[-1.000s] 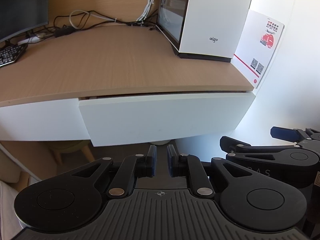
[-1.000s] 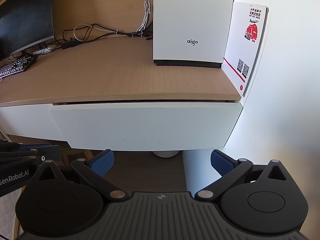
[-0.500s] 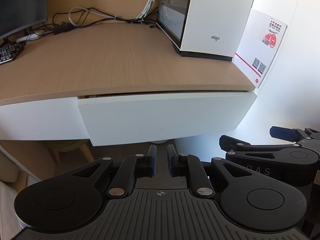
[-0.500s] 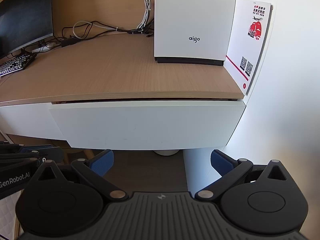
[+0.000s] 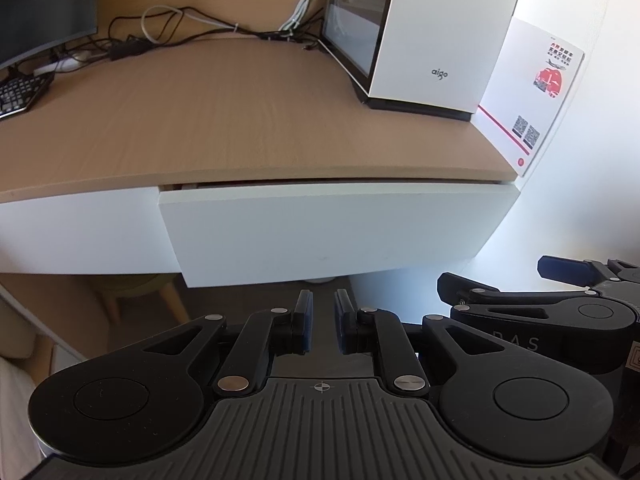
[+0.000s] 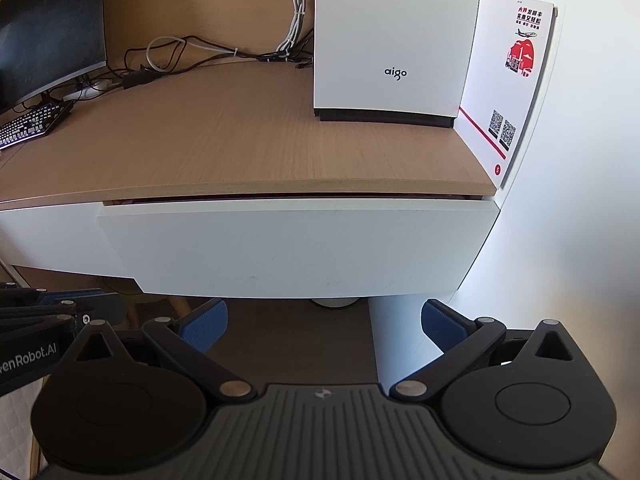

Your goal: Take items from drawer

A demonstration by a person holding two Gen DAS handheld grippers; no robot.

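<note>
The white drawer front (image 5: 332,232) hangs under the wooden desk top (image 5: 200,128) and stands out a crack from the panel beside it. What lies inside is hidden. My left gripper (image 5: 324,312) sits below and in front of the drawer, shut with nothing between its fingers. In the right wrist view the same drawer front (image 6: 296,248) fills the middle. My right gripper (image 6: 324,320) is below it, open wide, its blue pads (image 6: 204,324) holding nothing. Neither gripper touches the drawer.
A white computer case (image 6: 396,40) stands at the back right of the desk, with a red-and-white leaflet (image 6: 512,80) leaning on the wall beside it. Cables (image 6: 180,52), a monitor (image 6: 48,32) and a keyboard (image 6: 28,128) are at the back left. A wooden chair leg (image 5: 172,300) shows under the desk.
Both views have drifted only slightly. The drawer and the jaws of both grippers stand as before.
</note>
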